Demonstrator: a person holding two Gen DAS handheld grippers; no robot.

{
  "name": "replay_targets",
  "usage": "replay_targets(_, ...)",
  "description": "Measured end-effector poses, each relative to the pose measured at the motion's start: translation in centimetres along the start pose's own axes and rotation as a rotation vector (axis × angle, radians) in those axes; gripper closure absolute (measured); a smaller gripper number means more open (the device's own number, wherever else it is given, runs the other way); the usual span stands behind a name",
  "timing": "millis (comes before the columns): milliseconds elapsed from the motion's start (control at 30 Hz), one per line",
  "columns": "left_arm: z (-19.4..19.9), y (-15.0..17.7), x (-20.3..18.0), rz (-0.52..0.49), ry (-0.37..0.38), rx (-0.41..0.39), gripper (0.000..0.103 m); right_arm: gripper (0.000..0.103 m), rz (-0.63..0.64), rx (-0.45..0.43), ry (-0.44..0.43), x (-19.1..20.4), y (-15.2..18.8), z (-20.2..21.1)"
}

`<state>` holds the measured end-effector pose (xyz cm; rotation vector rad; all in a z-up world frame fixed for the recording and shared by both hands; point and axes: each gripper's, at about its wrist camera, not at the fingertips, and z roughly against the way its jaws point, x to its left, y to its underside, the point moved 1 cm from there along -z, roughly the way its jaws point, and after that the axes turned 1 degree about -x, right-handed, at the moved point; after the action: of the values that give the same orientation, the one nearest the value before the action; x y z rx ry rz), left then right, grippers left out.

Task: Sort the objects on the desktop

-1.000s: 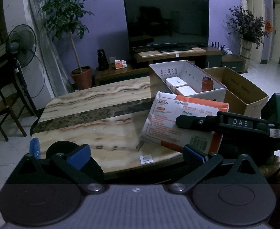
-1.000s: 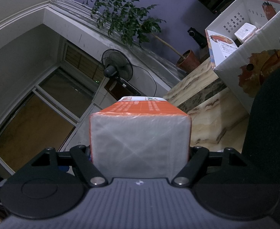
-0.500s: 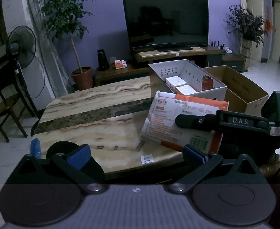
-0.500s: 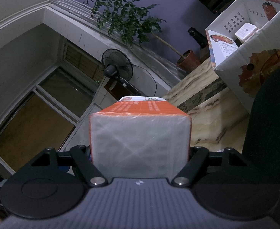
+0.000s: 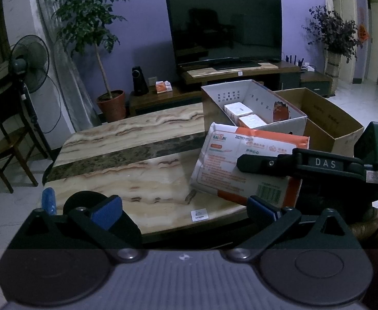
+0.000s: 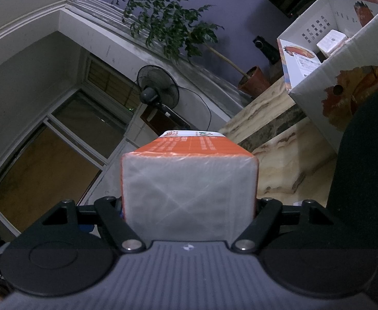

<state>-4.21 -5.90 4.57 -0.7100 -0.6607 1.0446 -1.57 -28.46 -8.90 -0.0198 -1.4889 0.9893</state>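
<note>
My right gripper (image 6: 189, 206) is shut on an orange and white tissue pack (image 6: 189, 186), which fills the space between its fingers. The left wrist view shows that gripper (image 5: 266, 164) holding the tissue pack (image 5: 230, 160) tilted above the marble table (image 5: 127, 160), in front of the white cardboard box (image 5: 289, 125). The white box holds small white packs (image 5: 238, 109). My left gripper (image 5: 185, 206) is open and empty, low at the table's near edge.
A brown cardboard box (image 5: 328, 118) stands right of the white box. A small white label (image 5: 199, 214) lies near the table's front edge. A TV (image 5: 225, 28), potted plant (image 5: 90, 31), standing fan (image 5: 29, 62) and wooden chair (image 5: 5, 139) are beyond the table.
Almost nothing has changed. Both grippers stay nearly still, and the right one keeps hold of the tissue pack.
</note>
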Motion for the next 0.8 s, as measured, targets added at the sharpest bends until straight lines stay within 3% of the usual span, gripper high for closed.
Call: replay_targets(800, -0.14, 0.1, -0.17, -0.008, 0.001, 0.004, 0.001, 0.025, 0.002, 0.002, 0.001, 0.22, 0.13, 0.21)
